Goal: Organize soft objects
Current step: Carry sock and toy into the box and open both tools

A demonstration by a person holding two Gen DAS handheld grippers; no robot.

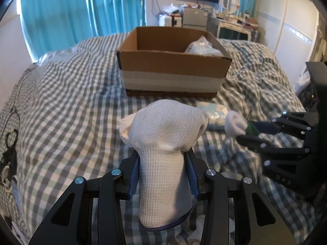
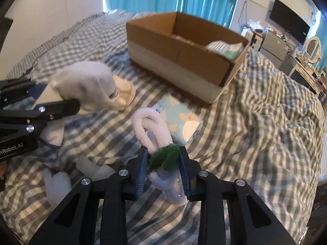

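My left gripper (image 1: 163, 157) is shut on a white knitted glove (image 1: 165, 143) with a blue cuff, held above the checked bed; it also shows in the right wrist view (image 2: 85, 85). My right gripper (image 2: 163, 151) is shut on a white and green pipe-cleaner bundle (image 2: 155, 134), seen from the left wrist view (image 1: 237, 125) at the right. An open cardboard box (image 1: 173, 69) stands on the bed ahead of both grippers (image 2: 184, 59), with white soft items inside at its right end.
A light blue packet with white clouds (image 2: 179, 118) lies on the bed between the grippers and the box. More white cloth (image 2: 59, 181) lies on the bed below the left gripper. Teal curtains, a dresser and a wall TV stand behind the bed.
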